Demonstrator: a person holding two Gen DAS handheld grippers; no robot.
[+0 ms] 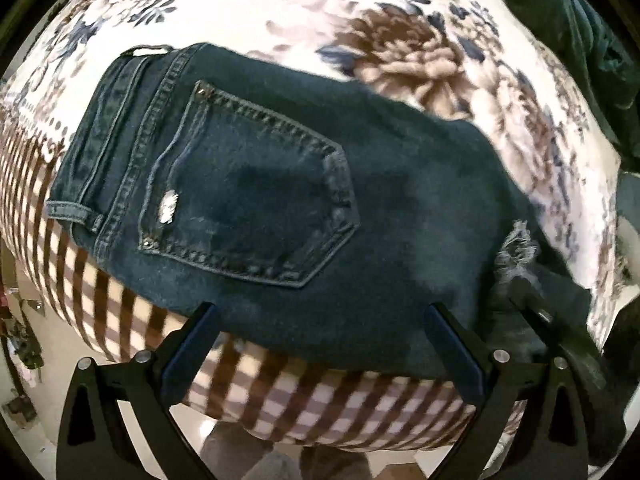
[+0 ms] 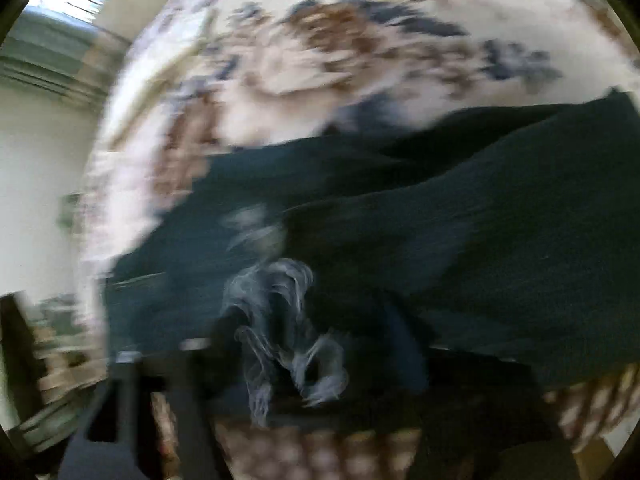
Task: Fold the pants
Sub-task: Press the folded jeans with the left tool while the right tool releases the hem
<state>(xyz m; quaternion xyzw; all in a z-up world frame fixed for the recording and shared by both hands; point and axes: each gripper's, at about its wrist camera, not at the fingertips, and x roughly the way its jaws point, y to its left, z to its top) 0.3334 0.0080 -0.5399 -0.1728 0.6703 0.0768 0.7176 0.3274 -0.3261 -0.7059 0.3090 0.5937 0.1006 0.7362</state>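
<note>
Dark blue jeans lie on a floral blanket, back pocket up, waistband to the left. My left gripper is open, its fingers at the jeans' near edge, holding nothing. The other gripper shows at the right by a frayed rip. In the blurred right wrist view the jeans stretch across, and a frayed rip lies between the fingers of my right gripper. I cannot tell whether it grips the cloth.
The floral blanket covers the bed, with a checked border at the near edge. A dark green garment lies at the far right. Floor shows below the bed edge.
</note>
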